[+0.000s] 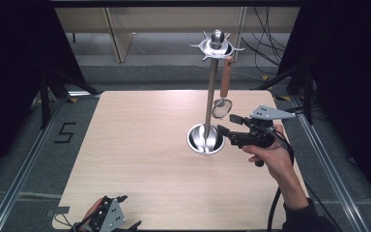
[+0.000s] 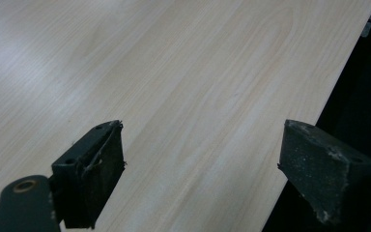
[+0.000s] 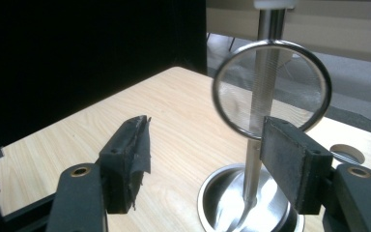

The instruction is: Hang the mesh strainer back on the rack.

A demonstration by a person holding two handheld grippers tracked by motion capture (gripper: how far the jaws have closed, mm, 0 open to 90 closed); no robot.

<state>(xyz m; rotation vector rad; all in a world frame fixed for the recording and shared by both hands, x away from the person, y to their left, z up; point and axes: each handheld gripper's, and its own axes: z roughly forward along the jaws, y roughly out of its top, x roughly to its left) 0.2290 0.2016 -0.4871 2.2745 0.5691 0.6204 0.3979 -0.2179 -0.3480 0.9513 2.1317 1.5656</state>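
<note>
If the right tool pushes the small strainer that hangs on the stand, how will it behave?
The strainer hangs freely from a hook of the stand, so it would probably swing rather than resist. Its fine mesh looks thin and might dent. The tall, narrow stand could wobble, though its wide base should steady it.

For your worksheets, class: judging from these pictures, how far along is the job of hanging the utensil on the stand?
Done, by the look of it: the wooden-handled strainer hangs from the hook ring atop the metal stand. In hand: nothing; the right gripper is open beside the strainer's mesh head, gripping nothing. The left gripper is open over bare table. Left: I can see no other utensils waiting.
</note>
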